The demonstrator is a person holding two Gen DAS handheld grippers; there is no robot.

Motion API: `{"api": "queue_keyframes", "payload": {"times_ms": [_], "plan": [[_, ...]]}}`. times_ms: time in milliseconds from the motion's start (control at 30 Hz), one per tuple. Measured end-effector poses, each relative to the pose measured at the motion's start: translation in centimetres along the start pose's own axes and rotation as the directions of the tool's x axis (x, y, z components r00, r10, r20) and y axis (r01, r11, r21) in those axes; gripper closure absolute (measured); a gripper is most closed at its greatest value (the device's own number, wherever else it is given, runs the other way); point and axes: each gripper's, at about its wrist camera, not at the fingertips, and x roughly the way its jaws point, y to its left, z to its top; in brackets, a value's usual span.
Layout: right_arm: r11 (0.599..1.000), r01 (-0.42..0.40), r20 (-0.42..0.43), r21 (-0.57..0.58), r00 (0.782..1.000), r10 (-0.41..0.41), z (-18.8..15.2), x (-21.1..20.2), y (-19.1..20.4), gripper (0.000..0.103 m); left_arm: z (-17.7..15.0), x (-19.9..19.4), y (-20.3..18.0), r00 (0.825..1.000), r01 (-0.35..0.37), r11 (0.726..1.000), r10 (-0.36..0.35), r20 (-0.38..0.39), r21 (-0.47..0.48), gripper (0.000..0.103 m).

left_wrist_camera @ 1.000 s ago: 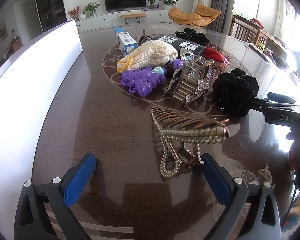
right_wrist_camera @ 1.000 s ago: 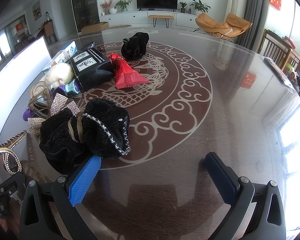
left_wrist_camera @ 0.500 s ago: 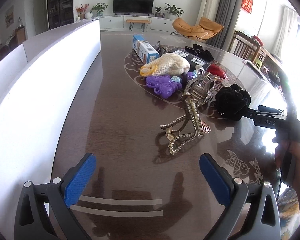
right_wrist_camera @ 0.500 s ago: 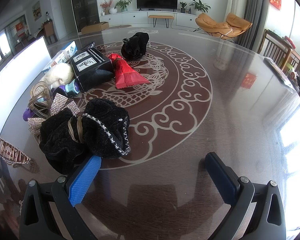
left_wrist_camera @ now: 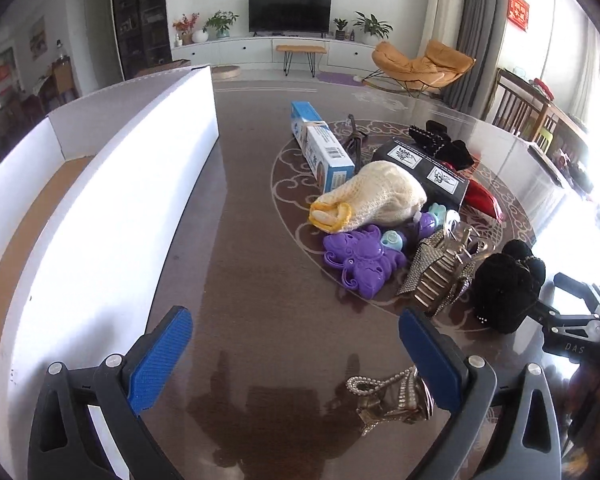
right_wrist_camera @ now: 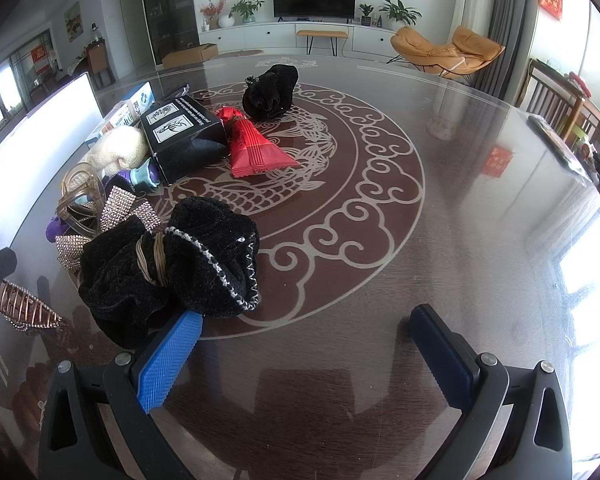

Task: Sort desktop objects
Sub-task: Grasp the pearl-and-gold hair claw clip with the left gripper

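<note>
My left gripper (left_wrist_camera: 296, 360) is open above the dark table with nothing between its fingers. A pearl hair claw (left_wrist_camera: 392, 398) lies on the table just under its right finger (left_wrist_camera: 428, 356); the same pearl hair claw (right_wrist_camera: 20, 308) shows at the left edge of the right wrist view. My right gripper (right_wrist_camera: 304, 356) is open and low over the table. Its left finger (right_wrist_camera: 168, 360) touches a black velvet scrunchie (right_wrist_camera: 172, 264). A rhinestone claw (left_wrist_camera: 440, 272) and a purple toy (left_wrist_camera: 360, 260) lie beside the scrunchie (left_wrist_camera: 504, 284).
A long white box (left_wrist_camera: 100, 220) with a cardboard floor runs along the table's left side. The pile also holds a blue carton (left_wrist_camera: 320, 144), a cream knit pouch (left_wrist_camera: 372, 196), a black box (right_wrist_camera: 184, 136), a red packet (right_wrist_camera: 256, 148) and a second black scrunchie (right_wrist_camera: 270, 92).
The pearl claw, close between the left fingers a second ago, now lies on the table at the bottom of the view. The left gripper turned towards the white box. The right gripper stayed still.
</note>
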Motion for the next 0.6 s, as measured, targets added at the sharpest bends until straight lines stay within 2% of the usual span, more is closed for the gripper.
{"api": "queue_keyframes", "payload": {"times_ms": [133,200,267,433,533,600], "plan": [[1.0,0.0,0.0,0.0,1.0,0.0,0.0,0.0,0.0,0.0,-0.5,0.5,0.2,1.0,-0.027,0.999,0.028,-0.015,0.028,0.0],[1.0,0.0,0.0,0.0,1.0,0.0,0.0,0.0,0.0,0.0,-1.0,0.2,-0.1,1.0,0.0,0.999,0.001,-0.006,0.04,0.0],[1.0,0.0,0.0,0.0,1.0,0.0,0.0,0.0,0.0,0.0,-1.9,-0.1,-0.6,0.998,0.058,0.995,-0.057,-0.009,0.078,0.0],[1.0,0.0,0.0,0.0,1.0,0.0,0.0,0.0,0.0,0.0,-4.6,-1.5,-1.3,0.998,0.059,0.986,-0.058,-0.011,0.157,0.0],[1.0,0.0,0.0,0.001,1.0,0.0,0.0,0.0,0.0,0.0,-5.8,-2.7,-1.1,0.992,0.127,0.98,-0.128,-0.005,0.155,0.0],[1.0,0.0,0.0,0.001,1.0,0.0,0.0,0.0,0.0,0.0,-6.2,-3.7,-1.2,0.981,0.189,0.968,-0.193,0.009,0.162,0.0]]}}
